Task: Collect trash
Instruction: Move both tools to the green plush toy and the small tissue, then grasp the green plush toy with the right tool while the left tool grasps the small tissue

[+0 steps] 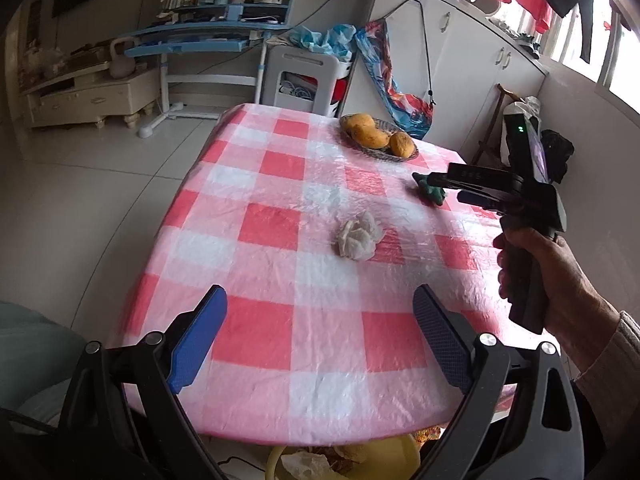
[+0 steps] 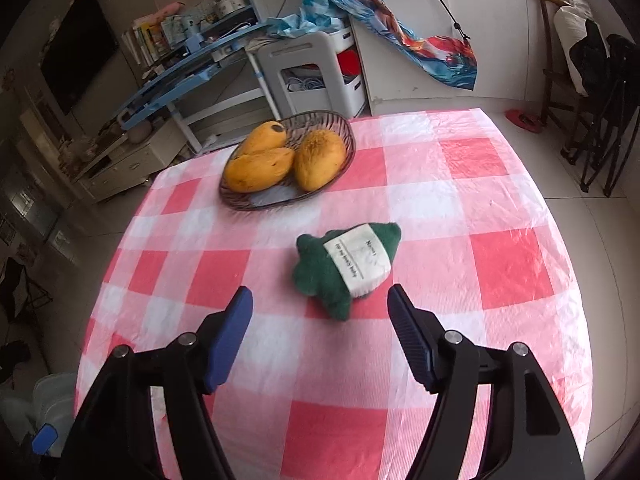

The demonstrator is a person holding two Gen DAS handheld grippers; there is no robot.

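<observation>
Both tools, left tool (image 1: 320,344) and right tool (image 2: 320,336), gape empty over the surface (image 1: 280,320); crumpled tissue (image 1: 359,239) and green plush toy (image 2: 346,266) remain uncollected.

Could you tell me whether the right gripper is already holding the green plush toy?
No, the right gripper stands open and empty, with the green plush toy lying on the checked tablecloth just beyond its fingertips.

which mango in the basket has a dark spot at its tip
The back left mango, farthest from the green toy. Its upper end carries a dark patch; the other two show only small specks at most.
</observation>
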